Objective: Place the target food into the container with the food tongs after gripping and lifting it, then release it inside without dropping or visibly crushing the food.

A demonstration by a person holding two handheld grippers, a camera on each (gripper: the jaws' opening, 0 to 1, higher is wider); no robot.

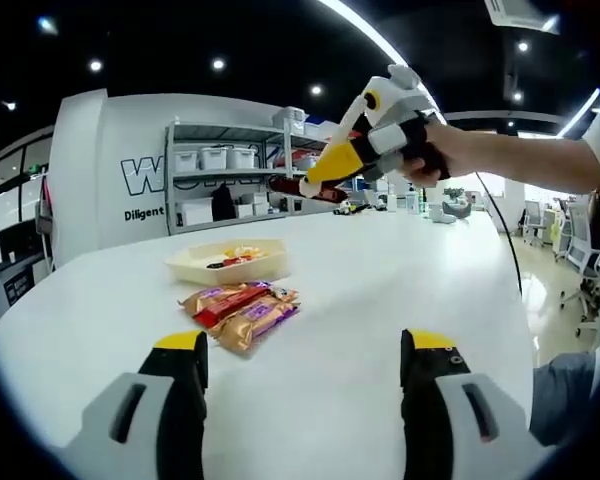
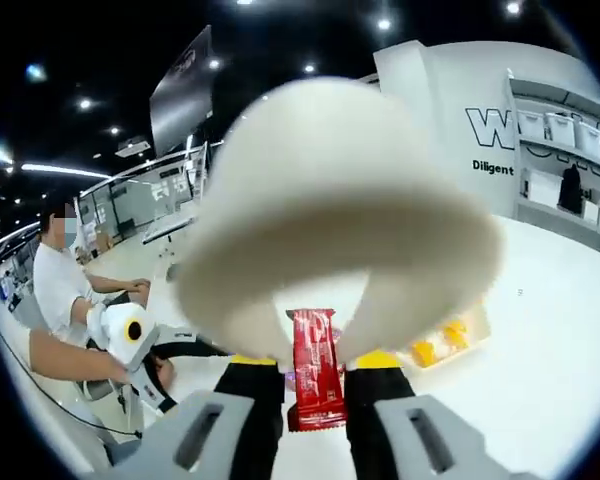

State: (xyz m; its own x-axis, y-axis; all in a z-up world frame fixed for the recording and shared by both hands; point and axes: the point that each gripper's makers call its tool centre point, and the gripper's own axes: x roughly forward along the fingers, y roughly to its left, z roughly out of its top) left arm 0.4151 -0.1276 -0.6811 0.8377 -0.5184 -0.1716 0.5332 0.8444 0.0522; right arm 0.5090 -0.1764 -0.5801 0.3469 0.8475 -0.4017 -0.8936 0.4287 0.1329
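In the right gripper view, my right gripper is shut on the white food tongs, whose bent loop bulges toward the camera. A red snack bar is pinched between the tong arms. In the left gripper view that same gripper hangs in the air above the far side of the table, the red bar sticking out to its left. The cream container holds a few yellow and red pieces. My left gripper is open and holds nothing, low over the near table.
A small heap of wrapped snack packets lies on the white table, just in front of the container. Shelves with bins stand behind the table. A person sits at the left, by my left gripper.
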